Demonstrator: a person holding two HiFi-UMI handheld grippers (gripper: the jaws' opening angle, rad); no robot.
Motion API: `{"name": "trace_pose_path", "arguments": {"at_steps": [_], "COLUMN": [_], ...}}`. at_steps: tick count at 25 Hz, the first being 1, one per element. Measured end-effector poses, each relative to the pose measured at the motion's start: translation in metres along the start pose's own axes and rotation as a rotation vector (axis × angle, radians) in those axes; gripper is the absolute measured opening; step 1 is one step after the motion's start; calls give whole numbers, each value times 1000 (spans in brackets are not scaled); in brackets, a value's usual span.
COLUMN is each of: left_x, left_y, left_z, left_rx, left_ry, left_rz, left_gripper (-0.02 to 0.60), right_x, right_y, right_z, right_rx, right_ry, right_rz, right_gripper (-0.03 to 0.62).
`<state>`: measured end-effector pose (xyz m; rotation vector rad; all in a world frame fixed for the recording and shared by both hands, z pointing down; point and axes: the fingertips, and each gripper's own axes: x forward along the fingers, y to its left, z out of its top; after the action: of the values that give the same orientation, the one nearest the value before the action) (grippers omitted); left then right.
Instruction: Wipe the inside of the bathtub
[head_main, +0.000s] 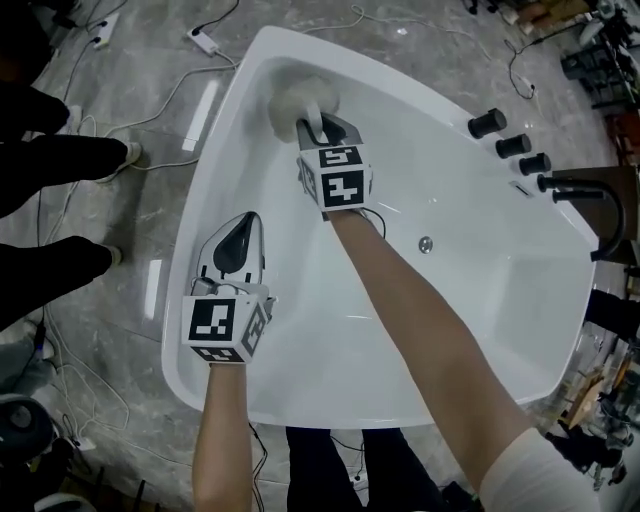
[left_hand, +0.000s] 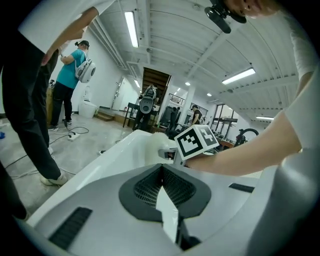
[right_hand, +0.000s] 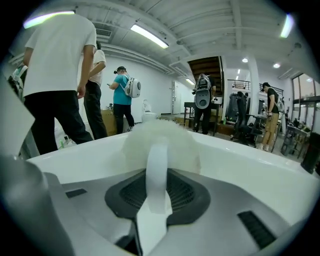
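Head view. Nearest, two bare forearms reaching down from the bottom edge, a marker cube at each wrist. Left gripper (head_main: 243, 225) poised over the left rim of the white bathtub (head_main: 480, 310), tips together. Right gripper (head_main: 320, 128) at the far, narrow end, pressing a fluffy white pad (head_main: 298, 98) against the curved inner wall. Black taps (head_main: 512, 146) along the right ledge, drain (head_main: 426, 243) mid-floor, well apart from the pad. Wide bare basin toward the near end, with open room for long strokes; tighter curve only at the far corner.

Left gripper view. Jaws closed on each other, nothing between them; tub rim and right forearm beyond.

Right gripper view. Jaws clamped on the pad's white strap (right_hand: 157, 165), fluff pushed against the wall just below the rim.

Progress, as a guess: wiping under way at the far end; floor, side walls and near end seemingly yet to do, though no marks to tell cleaned from uncleaned.
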<state>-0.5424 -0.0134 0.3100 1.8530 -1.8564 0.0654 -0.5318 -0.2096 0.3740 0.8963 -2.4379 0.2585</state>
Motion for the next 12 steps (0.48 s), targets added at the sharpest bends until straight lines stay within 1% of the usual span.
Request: {"name": "trace_pose_path", "arguments": {"at_steps": [3, 5, 8, 12], "left_x": [-7, -11, -14, -17], "left_y": [4, 5, 6, 10], "left_z": [-6, -7, -8, -10], "left_rx": [5, 9, 15, 16], "left_ry": [8, 10, 12, 11], "left_rz": [1, -6, -15, -12], "left_gripper": [11, 11, 11, 11], "right_x": [12, 20, 32, 46], "right_y": [-11, -16, -17, -7], "right_z": [4, 5, 7, 9], "right_rx": [35, 58, 66, 75], "right_ry": [-1, 4, 5, 9], "right_rz": [-52, -70, -73, -54], "right_gripper": [100, 100, 101, 104]}}
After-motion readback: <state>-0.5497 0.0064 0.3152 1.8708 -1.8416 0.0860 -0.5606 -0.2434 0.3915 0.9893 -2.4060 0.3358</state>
